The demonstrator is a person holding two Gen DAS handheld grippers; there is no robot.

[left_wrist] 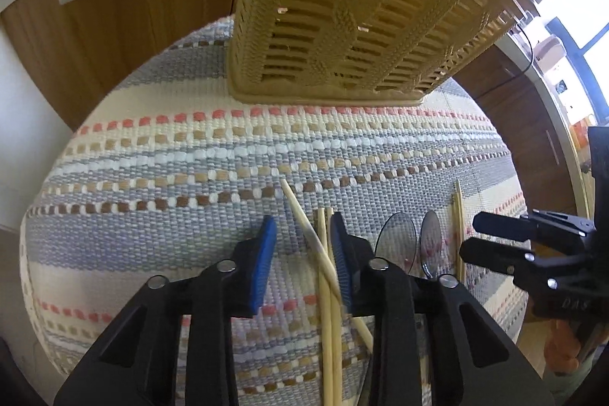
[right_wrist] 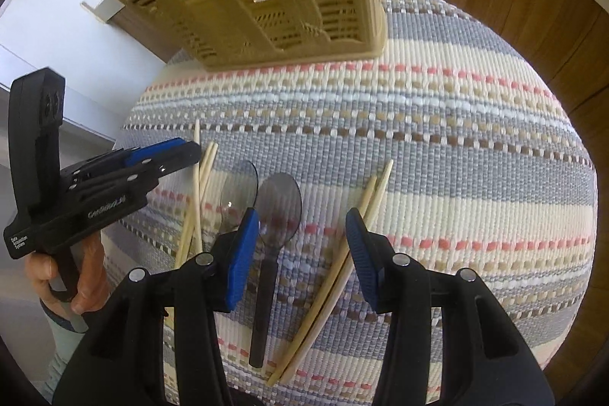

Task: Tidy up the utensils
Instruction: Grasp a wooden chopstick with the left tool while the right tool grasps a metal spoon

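The slatted basket [left_wrist: 342, 6] runs off the top edge in both wrist views, so its rim and contents stay unseen. In the left wrist view the chopsticks [left_wrist: 329, 292] blur between the fingers, and the clear spoons' [left_wrist: 397, 238] handles hide behind the right finger.

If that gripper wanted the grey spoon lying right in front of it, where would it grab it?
Probably the dark handle of the grey spoon, from straight above. It lies flat on the woven mat, and the handle is narrow enough for the open right gripper to straddle, unlike the wide bowl.
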